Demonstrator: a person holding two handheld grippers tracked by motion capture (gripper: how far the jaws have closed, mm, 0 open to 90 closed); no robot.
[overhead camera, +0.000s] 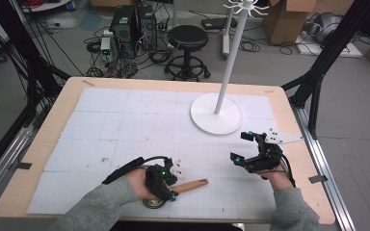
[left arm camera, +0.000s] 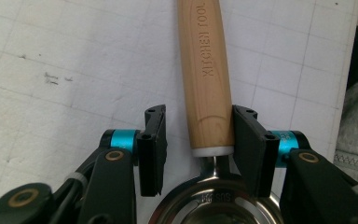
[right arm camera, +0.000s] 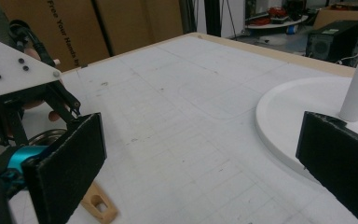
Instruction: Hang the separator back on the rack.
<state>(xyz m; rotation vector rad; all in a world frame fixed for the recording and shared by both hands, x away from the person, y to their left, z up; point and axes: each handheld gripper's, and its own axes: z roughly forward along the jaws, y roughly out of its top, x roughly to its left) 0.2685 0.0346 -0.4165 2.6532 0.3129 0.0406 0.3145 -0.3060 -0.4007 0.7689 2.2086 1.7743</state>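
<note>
A kitchen tool with a wooden handle [overhead camera: 192,185] [left arm camera: 207,84] and a steel bowl [left arm camera: 214,205] lies near the table's front edge. My left gripper [overhead camera: 173,182] [left arm camera: 198,126] straddles the handle just above the bowl. Its right jaw touches the wood and its left jaw stands a little off it, so it is open. My right gripper [overhead camera: 242,147] [right arm camera: 205,140] hovers at the right, wide open with nothing between its jaws. In the right gripper view the handle's end [right arm camera: 100,205], which has a hole, lies at the lower left.
A white stand with a round base [overhead camera: 217,118] [right arm camera: 284,116] and a tall pole [overhead camera: 229,62] stands at the back right of the white gridded mat [overhead camera: 125,125]. A stool [overhead camera: 188,38] and computer cases [overhead camera: 132,24] are on the floor beyond the table.
</note>
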